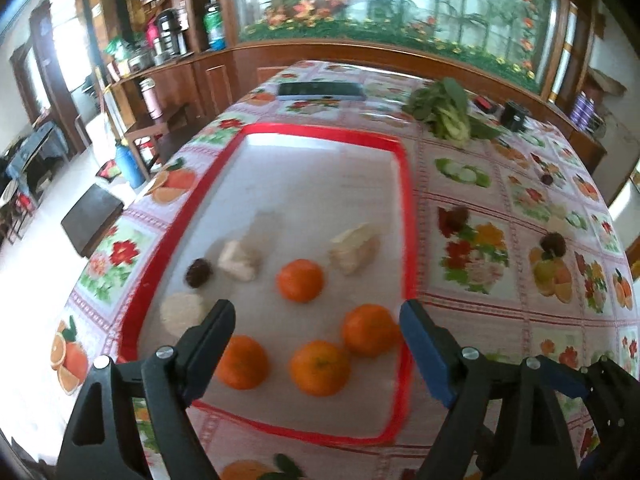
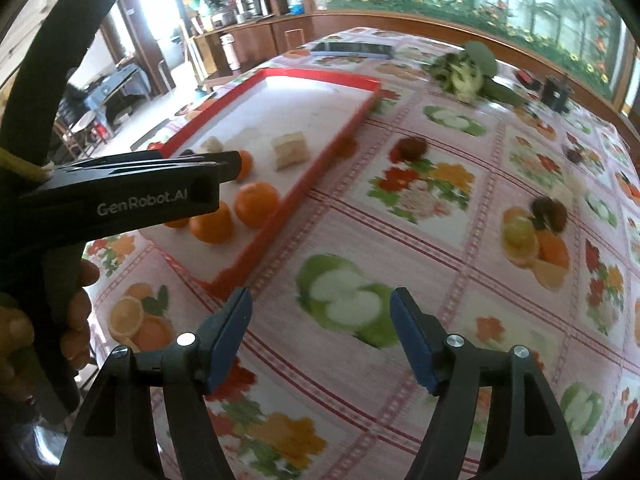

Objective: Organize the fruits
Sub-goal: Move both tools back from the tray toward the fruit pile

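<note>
Oranges (image 1: 320, 367) grouped inside tray (image 1: 408, 216) for sorting; left claw (image 1: 318, 316) released above them, right claw (image 2: 322, 306) released beside tray over bench (image 2: 400, 232).

Four oranges (image 1: 300, 286) and two pale chunks (image 1: 240, 260) beyond the left jaws; three dark fruits (image 1: 199, 273); one leafy green bunch (image 1: 444, 114).

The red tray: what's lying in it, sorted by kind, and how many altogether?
In the red tray:
Oranges: 4
Pale chunks: 2
Dark reddish fruit: 1
Pale round item: 1, too blurred to identify
Total: 8
</note>
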The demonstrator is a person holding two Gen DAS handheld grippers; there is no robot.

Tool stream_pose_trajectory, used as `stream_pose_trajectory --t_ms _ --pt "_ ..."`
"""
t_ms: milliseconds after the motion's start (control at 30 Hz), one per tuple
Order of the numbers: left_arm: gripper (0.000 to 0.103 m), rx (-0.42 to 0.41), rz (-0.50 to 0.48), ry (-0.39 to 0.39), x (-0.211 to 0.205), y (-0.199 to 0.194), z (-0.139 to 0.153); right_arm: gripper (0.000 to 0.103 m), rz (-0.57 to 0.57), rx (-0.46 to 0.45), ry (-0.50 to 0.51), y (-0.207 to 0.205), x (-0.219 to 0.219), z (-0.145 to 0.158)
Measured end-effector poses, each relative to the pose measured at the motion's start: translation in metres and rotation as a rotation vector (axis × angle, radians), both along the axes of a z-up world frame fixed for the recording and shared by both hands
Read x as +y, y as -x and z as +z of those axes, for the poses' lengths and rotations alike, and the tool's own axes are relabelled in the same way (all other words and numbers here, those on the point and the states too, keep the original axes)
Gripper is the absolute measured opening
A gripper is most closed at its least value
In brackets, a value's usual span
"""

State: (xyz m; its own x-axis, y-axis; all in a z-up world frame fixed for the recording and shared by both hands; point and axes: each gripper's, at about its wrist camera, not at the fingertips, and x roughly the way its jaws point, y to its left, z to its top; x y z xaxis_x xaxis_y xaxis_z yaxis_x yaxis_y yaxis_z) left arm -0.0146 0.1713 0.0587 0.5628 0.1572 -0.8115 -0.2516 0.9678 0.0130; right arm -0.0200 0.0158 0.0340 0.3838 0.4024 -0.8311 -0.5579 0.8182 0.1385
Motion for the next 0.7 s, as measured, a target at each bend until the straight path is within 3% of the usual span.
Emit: stream_pose_trajectory --t_ms 467,700 --pt "0.087 0.051 -0.232 0.001 -0.106 -0.038 -0.009 0.072 -0.329 0.05 -0.047 -0.033 -0.129 -0.011" --pt "0.087 0.073 -0.365 0.016 -0.163 -0.064 -0.022 0.072 -0.43 0.057 -0.059 -0.039 -0.181 -0.012"
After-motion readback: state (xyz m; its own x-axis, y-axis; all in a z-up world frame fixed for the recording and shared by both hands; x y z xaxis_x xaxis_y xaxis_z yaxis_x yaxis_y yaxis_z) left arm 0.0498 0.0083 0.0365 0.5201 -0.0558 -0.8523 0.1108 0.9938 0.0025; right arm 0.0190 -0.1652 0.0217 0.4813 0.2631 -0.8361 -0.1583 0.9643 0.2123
